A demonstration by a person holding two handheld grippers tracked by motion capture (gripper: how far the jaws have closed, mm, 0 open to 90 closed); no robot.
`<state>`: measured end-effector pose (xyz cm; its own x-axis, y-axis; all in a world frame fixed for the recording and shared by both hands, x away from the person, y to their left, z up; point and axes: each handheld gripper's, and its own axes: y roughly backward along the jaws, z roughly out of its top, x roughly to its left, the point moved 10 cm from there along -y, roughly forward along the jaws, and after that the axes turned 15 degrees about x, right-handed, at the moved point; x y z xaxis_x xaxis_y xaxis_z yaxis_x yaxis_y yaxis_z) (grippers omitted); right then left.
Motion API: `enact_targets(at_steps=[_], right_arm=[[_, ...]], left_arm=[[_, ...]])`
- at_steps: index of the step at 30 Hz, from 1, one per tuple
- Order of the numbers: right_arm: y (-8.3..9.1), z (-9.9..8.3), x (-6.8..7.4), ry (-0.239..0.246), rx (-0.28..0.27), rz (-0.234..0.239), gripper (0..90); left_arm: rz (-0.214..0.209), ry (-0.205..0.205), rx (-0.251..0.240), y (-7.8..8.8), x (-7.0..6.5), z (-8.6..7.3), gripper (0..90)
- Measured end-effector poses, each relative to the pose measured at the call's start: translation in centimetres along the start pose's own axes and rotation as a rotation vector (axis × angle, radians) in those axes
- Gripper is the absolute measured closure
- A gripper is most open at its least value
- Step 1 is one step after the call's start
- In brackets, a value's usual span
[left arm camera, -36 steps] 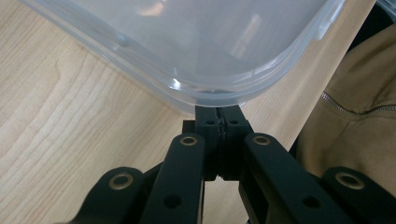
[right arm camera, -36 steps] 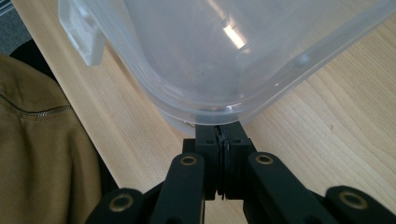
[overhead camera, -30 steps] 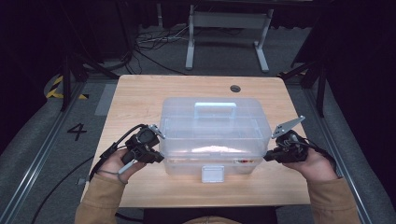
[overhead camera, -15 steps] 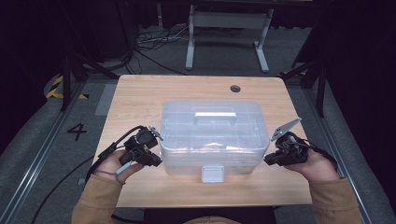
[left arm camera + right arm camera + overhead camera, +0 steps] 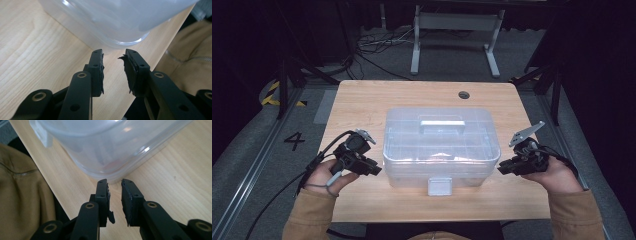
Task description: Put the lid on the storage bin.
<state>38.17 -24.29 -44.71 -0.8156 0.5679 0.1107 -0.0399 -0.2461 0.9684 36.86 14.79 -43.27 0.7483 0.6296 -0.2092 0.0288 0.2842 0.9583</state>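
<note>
1. The left gripper (image 5: 376, 169) sits just beside the left end of the clear plastic lidded storage box (image 5: 441, 145); its jaws have just been opening, nothing between them.
2. The right gripper (image 5: 502, 169), at the box's right end, has likewise just been opening, released.
3. The box rests mid-way across the light wooden table (image 5: 362, 100).

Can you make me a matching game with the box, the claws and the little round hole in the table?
Things:
1. clear plastic box
2. left claw
3. right claw
4. round hole

Places:
A. by the box's right end, on the side with the grey plate
B. far edge of the table, behind the box
C. middle of the table, lid on
D. by the box's left end, jaws apart, nothing between them

Pairs: 1-C, 2-D, 3-A, 4-B
</note>
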Motion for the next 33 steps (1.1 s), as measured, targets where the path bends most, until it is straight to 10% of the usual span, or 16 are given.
enact_targets(at_steps=[22,33], right_arm=[[5.4,4.1,-5.4,-0.179,-0.456,-0.145,56.8],[3.9,2.0,-9.2,-0.311,-0.518,-0.170,50.3]], left_arm=[[0.180,0.251,-0.496,5.9,4.3,-2.9,61.5],[0.214,0.287,-0.580,3.6,6.6,-1.0,58.8]])
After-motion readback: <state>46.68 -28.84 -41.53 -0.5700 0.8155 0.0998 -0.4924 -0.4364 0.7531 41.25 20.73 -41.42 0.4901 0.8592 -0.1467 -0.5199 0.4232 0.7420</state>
